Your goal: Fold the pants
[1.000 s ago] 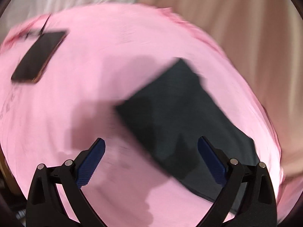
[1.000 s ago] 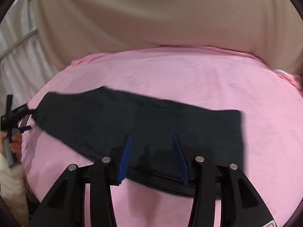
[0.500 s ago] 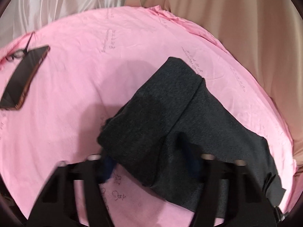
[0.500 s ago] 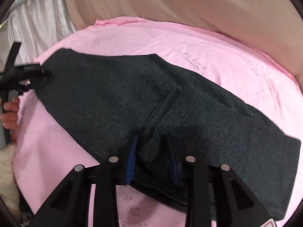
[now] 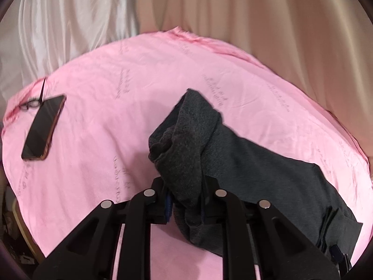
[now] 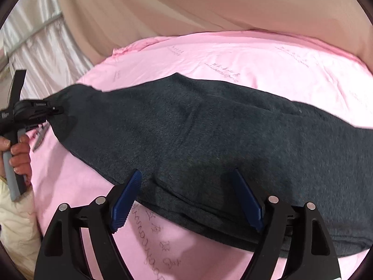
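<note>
Low in the left wrist view, your left gripper [image 5: 186, 201] is pinching one end of the dark pants [image 5: 251, 161], bunched and raised off the pink sheet [image 5: 112, 126]; a phone [image 5: 43, 128] lies at far left. In the right wrist view, your right gripper [image 6: 186, 198] stands spread over the pants' near edge. This looks like an end-over fold: carry the pinched end across, keeping layers aligned.

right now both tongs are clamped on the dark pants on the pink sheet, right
Not quite. Only the left tongs are clamped on the dark pants; the right wrist view shows the right tongs open above the fabric on the pink sheet.
</note>
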### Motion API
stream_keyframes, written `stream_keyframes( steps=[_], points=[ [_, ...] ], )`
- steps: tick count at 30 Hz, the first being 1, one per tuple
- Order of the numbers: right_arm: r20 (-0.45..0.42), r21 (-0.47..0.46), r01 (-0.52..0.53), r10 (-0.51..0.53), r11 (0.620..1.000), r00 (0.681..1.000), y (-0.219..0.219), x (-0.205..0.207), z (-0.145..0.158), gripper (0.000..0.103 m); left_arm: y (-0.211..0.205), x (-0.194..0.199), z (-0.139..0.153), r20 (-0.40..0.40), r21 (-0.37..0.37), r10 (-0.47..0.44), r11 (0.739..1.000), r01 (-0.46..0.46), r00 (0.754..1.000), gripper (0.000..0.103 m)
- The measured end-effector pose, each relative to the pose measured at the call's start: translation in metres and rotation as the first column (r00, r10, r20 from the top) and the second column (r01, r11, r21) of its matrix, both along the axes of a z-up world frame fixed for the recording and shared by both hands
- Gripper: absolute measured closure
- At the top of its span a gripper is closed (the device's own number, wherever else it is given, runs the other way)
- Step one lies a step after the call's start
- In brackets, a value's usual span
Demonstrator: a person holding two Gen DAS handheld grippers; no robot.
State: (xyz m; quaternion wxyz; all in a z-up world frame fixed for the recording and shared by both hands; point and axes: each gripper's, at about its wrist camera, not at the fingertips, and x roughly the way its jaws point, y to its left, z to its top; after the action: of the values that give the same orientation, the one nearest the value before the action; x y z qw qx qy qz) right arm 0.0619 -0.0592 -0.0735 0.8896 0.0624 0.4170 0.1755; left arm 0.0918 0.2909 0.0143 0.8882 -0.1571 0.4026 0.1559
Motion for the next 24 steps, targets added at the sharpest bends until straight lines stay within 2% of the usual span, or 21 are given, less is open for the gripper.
stream_keyframes(
  steps=[10, 16, 20, 24],
  points=[
    [0.018, 0.098, 0.106, -0.108, 0.989, 0.994, -0.066, -0.025, 0.011, 0.025, -0.08, -0.003, 0.052, 0.062, 0.125, -0.108, 0.987, 0.099, 0.992, 0.088],
    [0.049, 0.163, 0.201, -0.211, 0.966, 0.976, -0.128, -0.051, 0.021, 0.024, -0.16, -0.005, 0.086, 0.107, 0.176, -0.243, 0.959, 0.222, 0.964, 0.089],
    [0.059, 0.206, 0.278, -0.295, 0.938, 0.954, -0.171, -0.07, 0.025, 0.023, -0.225, -0.012, 0.1, 0.129, 0.187, -0.367, 0.921, 0.341, 0.921, 0.089],
    [0.067, 0.229, 0.332, -0.355, 0.915, 0.933, -0.204, -0.085, 0.028, 0.023, -0.307, -0.026, 0.092, 0.106, 0.172, -0.523, 0.848, 0.502, 0.846, 0.089]
  ],
)
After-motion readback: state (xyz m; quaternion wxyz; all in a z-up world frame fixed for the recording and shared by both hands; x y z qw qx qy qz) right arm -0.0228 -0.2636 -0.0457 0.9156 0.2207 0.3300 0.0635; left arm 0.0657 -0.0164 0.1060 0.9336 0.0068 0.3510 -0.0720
